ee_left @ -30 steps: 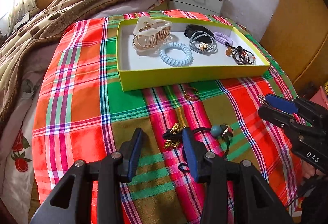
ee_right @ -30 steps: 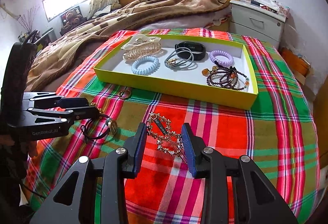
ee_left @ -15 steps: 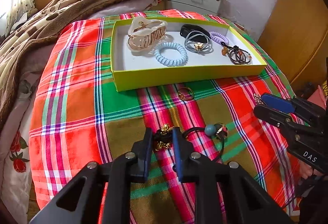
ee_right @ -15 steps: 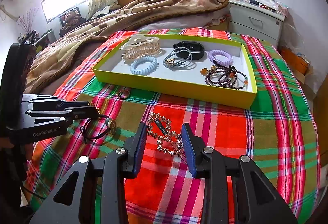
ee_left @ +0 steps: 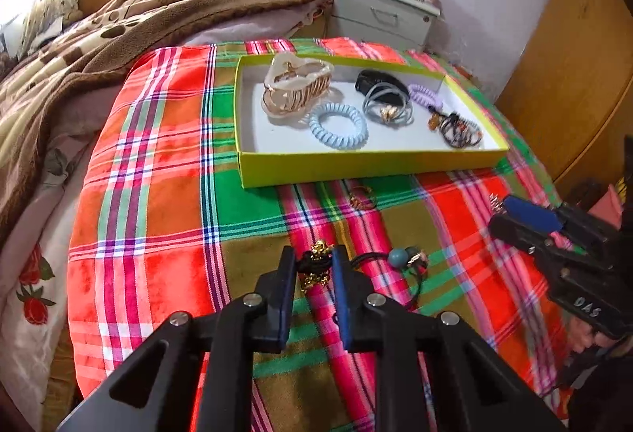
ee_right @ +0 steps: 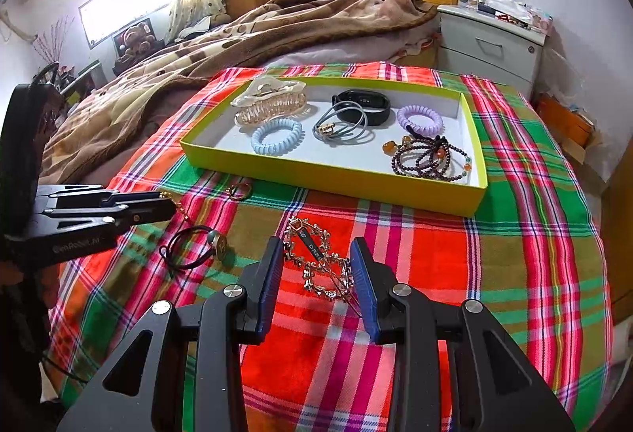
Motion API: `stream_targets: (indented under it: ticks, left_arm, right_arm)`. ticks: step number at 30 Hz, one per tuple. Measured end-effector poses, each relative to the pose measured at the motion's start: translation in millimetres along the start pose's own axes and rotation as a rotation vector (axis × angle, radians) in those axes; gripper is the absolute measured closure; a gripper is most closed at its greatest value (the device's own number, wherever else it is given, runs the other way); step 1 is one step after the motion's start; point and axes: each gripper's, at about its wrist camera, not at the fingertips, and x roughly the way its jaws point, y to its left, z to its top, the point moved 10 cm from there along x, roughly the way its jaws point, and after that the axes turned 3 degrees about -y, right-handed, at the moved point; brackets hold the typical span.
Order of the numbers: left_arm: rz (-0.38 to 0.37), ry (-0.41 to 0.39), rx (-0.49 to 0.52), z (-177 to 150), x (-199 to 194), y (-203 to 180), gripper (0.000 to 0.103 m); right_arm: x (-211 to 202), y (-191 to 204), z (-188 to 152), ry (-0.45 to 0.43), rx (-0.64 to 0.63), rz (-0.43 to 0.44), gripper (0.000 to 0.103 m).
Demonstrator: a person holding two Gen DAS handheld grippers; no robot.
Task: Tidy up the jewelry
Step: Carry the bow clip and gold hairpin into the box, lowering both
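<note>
My left gripper (ee_left: pixel 312 258) is shut on the gold-charm end of a black hair tie (ee_left: pixel 316 268); its teal bead (ee_left: pixel 397 257) and loop lie to the right on the plaid cloth. In the right wrist view the left gripper (ee_right: pixel 166 200) shows at the left, with the tie's loop (ee_right: pixel 190 248) below it. My right gripper (ee_right: pixel 316 254) is open, its jaws on either side of a gold hair clip (ee_right: pixel 316 262) lying on the cloth. A yellow-green tray (ee_left: pixel 356 165) (ee_right: pixel 324 179) beyond holds a claw clip, coil ties, a black band and beads.
A small gold ring (ee_left: pixel 362 196) (ee_right: pixel 239 190) lies on the cloth just in front of the tray. A brown blanket (ee_right: pixel 237 36) is heaped at the back left. A grey nightstand (ee_right: pixel 490 48) stands at the back right. The plaid cloth (ee_right: pixel 534 234) drops off at the right.
My left gripper closed on the gold-charm end of the black hair tie and has lifted it slightly. The right gripper stays open around the gold clip.
</note>
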Motion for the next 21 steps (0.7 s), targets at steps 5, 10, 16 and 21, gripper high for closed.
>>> stream_targets:
  ticks: [5,10,16,21]
  left_arm:
    - [0.005,-0.019,-0.008,6.3,-7.9,3.0,0.084]
    - [0.009,-0.052,-0.015,19.6,-18.6,6.6,0.084]
    - [0.000,-0.089,-0.014,45.4,-26.6,7.2,0.084]
    - [-0.006,-0.104,-0.010,66.4,-22.3,7.4,0.084]
  right_arm:
    - [-3.8,-1.6,3.9,-0.010,0.002,-0.006,0.067]
    - [-10.3,-2.3,15.0,-0.033,0.001,-0.011,0.067]
    - [-12.9,-3.6,36.1,-0.059,-0.004,-0.017,0.067]
    - [-2.5,-8.4,54.4,-0.066,-0.001,-0.032,0.067]
